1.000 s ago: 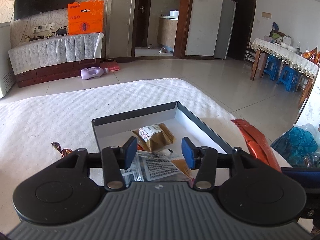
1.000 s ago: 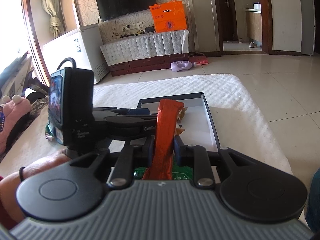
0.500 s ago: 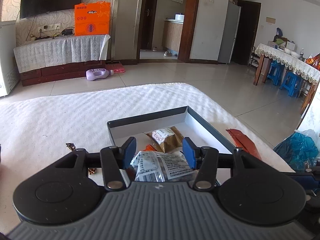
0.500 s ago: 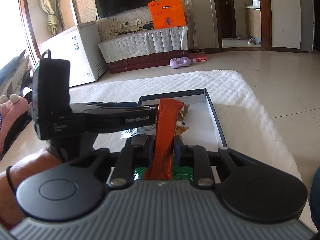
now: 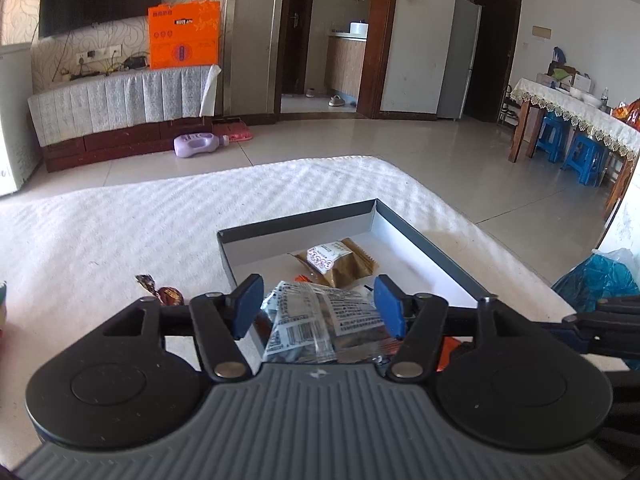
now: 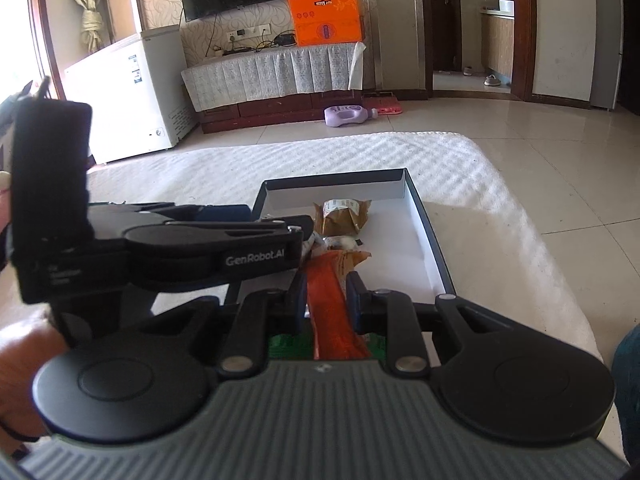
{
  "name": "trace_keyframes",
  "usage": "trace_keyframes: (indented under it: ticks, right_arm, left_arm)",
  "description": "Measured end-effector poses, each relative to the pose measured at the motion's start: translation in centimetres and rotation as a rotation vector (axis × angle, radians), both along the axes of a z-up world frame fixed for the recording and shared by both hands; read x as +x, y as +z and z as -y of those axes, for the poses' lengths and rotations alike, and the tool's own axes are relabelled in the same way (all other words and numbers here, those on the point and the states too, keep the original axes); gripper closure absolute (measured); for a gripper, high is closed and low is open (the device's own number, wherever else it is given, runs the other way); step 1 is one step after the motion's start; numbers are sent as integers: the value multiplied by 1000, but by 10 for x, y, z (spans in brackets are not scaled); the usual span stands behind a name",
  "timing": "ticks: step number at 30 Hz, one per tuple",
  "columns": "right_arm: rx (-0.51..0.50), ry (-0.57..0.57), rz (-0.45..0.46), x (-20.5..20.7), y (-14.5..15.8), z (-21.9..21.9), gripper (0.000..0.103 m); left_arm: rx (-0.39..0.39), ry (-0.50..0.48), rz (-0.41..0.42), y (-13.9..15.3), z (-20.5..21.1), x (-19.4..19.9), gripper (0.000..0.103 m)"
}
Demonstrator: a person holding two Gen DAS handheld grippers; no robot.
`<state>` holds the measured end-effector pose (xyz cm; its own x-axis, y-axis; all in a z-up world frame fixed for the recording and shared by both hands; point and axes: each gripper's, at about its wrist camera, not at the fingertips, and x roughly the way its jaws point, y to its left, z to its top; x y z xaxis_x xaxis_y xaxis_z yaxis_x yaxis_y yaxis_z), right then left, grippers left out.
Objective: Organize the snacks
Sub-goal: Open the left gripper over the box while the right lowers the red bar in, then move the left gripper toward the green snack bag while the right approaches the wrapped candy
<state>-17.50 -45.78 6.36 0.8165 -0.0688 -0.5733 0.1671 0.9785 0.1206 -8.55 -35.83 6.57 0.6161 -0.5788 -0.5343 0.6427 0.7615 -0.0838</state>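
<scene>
Left gripper [image 5: 316, 306]: your jaws have just been opening and now stand spread over the near left part of the box [image 5: 432, 248]. The clear printed packet [image 5: 320, 312] lies between the blue pads; neither pad seems to press it, so it looks released. Lift straight back so a pad does not snag the film and drag it out over the near edge.

Left of the box, 2 wrapped candies [image 5: 160, 290] sit on the white cloth [image 5: 120, 220], outside; likely next to collect.

Right gripper [image 6: 326, 300]: jaws narrow, pinching the orange packet [image 6: 332, 308] upright between the pads, its far end reaching over the near part of the box. Lower the far end first, then let go, and keep clear of the left gripper, which crosses just beside your left finger.

Box contents: 1 brown packet [image 6: 342, 216] toward the far end, a small pale item [image 6: 342, 242] behind it nearer you, the clear packet near left. A green wrapper [image 6: 286, 344] shows under the right gripper; I cannot tell whether it lies inside.
</scene>
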Motion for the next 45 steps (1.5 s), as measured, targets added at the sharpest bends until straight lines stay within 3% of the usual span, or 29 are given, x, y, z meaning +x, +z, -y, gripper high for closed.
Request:
trace_keyframes:
  ticks: [9, 23, 26, 31, 45]
  right_arm:
    - [-2, -16, -12, 5, -4, -3, 79]
    - [-22, -39, -1, 3, -3, -11, 77]
    - [-23, -55, 19, 2, -1, -13, 69]
    - [-15, -62, 45, 3, 3, -20, 69]
    - [0, 58, 71, 27, 4, -74, 69]
  left_arm:
    - [17, 16, 11, 3, -22, 1, 34]
    - [25, 51, 26, 10, -66, 2, 22]
    - [29, 62, 28, 11, -75, 3, 20]
    - [30, 79, 29, 13, -91, 3, 18]
    - [69, 120, 35, 10, -140, 6, 18]
